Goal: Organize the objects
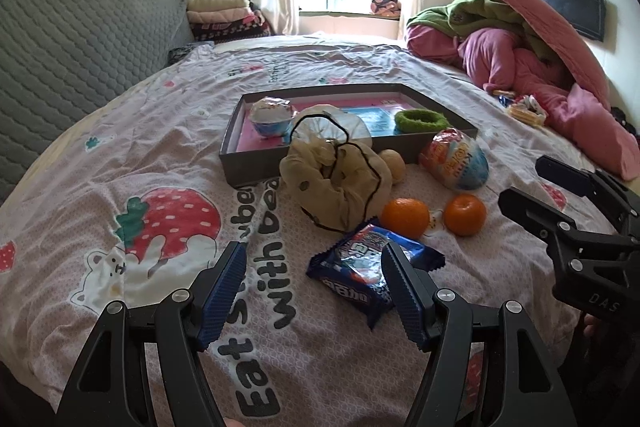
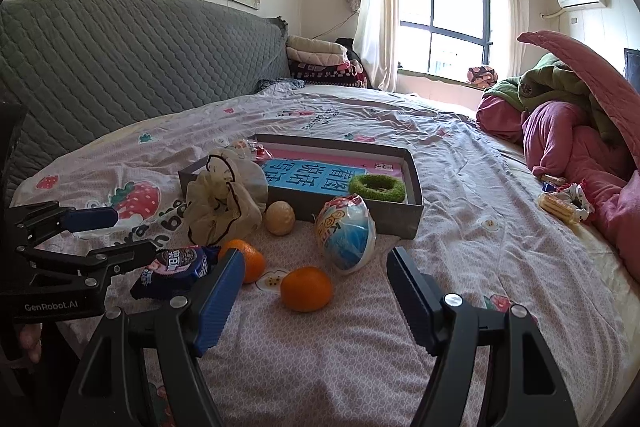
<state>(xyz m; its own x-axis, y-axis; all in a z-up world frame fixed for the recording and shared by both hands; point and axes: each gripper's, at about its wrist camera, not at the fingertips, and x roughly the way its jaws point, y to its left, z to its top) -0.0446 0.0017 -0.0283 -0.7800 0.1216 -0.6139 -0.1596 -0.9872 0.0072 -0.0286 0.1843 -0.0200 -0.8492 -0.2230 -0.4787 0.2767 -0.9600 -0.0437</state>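
- A shallow grey box sits mid-bed on the strawberry-print sheet, already holding a blue-and-white surprise egg and a green ring.
- A beige drawstring pouch slumps over the box's near wall, half in, half out.
- Waiting on the sheet in front: two oranges, a pale round ball, a second, larger egg and a blue snack packet.
- The left tool hangs wide open just above that packet, gripping nothing.
- The right tool, equally wide and empty, points at the nearer orange.
- By this count, most of the tidying remains.
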